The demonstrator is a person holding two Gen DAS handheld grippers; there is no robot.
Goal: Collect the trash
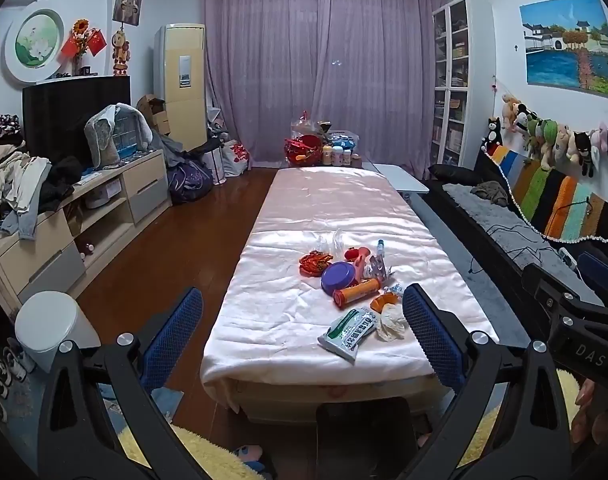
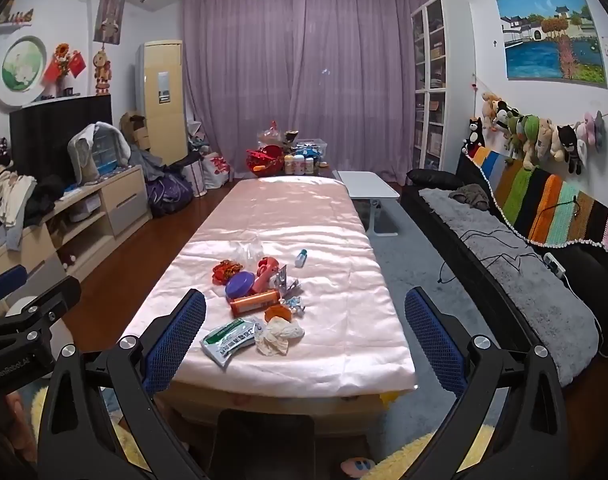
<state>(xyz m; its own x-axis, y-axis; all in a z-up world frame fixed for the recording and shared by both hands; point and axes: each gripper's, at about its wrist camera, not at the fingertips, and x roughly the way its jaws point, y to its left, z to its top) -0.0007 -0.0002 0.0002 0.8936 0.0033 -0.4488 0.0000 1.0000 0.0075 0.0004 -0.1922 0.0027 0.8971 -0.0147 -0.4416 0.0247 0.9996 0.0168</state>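
My left claw (image 1: 303,322) and right claw (image 2: 305,322) both gape fully wide, gripping nothing. The trash (image 2: 260,300) lies clustered on the pink-sheeted bench (image 2: 343,336): a crumpled tissue (image 2: 279,334), an orange tube (image 2: 254,303), a purple lid (image 2: 240,285) and a green-white packet (image 2: 230,338).

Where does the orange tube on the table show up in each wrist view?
Left wrist: orange tube lies right of centre, just before the purple lid.
Right wrist: orange tube lies left of centre, below the same lid.
Shared landmark: the white-and-green packet.
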